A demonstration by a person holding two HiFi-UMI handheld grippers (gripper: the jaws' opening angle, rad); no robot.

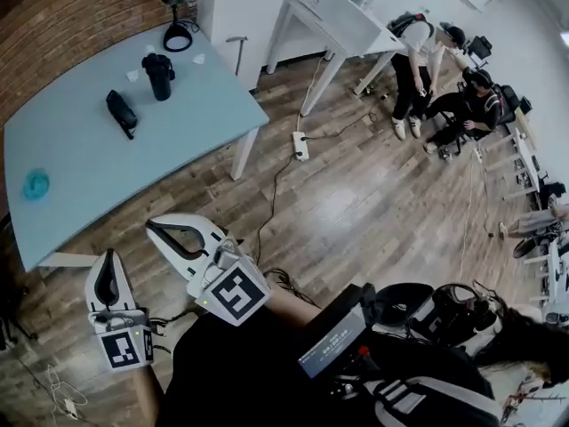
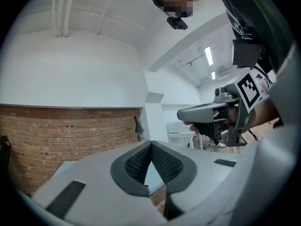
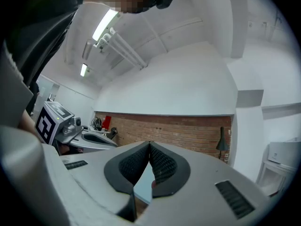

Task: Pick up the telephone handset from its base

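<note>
The black telephone handset [image 1: 122, 112] lies on the pale blue table [image 1: 89, 176] at the upper left; I cannot make out its base from here. Both grippers hang off the table's near edge, well short of the phone, over the wooden floor. My left gripper [image 1: 109, 256] is shut, pads meeting at the tip, with nothing in it. My right gripper [image 1: 153, 228] is shut and empty too, just right of the left one. In the left gripper view the pads [image 2: 141, 164] touch; in the right gripper view the fingertips [image 3: 162, 166] also meet.
On the table stand a black cup [image 1: 159, 76], a black desk lamp [image 1: 178, 25] and a teal object [image 1: 36, 183]. A power strip [image 1: 300, 145] and cables lie on the floor. A white table [image 1: 333, 20] and two people [image 1: 444, 87] are at the far right.
</note>
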